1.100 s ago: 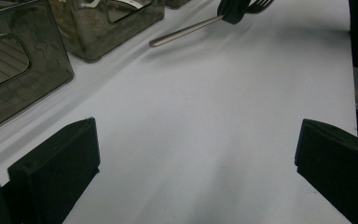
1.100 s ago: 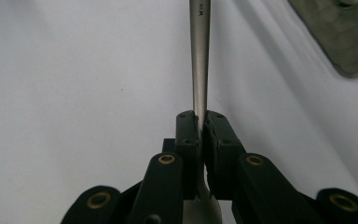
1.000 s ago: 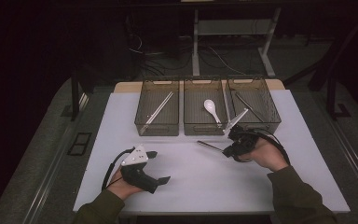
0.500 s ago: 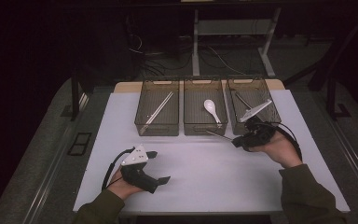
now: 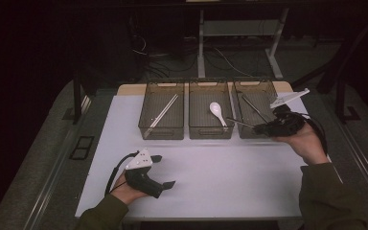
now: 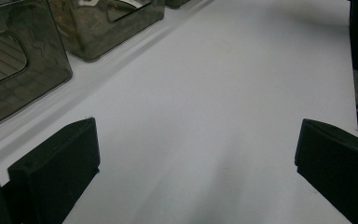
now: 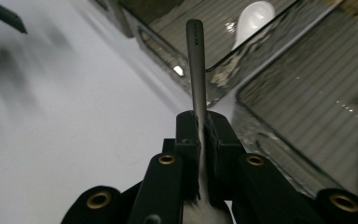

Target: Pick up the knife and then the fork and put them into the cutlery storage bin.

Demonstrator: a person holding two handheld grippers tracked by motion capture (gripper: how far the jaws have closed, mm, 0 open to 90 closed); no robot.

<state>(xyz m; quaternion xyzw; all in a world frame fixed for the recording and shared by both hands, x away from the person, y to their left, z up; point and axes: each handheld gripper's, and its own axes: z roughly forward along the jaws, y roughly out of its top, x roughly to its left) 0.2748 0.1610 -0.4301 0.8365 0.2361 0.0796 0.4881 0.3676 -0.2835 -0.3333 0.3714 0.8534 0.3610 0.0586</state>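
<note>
Three bins stand side by side on the table (image 5: 211, 172): middle bin (image 5: 211, 132) holds a spoon (image 5: 216, 112); left bin (image 5: 161, 132) holds chopsticks (image 5: 163, 110); right bin (image 5: 256, 91) beside it.

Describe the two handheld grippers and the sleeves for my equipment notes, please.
The left gripper has a black body, a pale grey three-cornered plate on top and a black cable looping from it. Its jaws are blocky, matte black. The right gripper is black too, with the same pale plate, a black cable and brass-coloured rivets on its linkage. Both sleeves are dark olive green.
</note>
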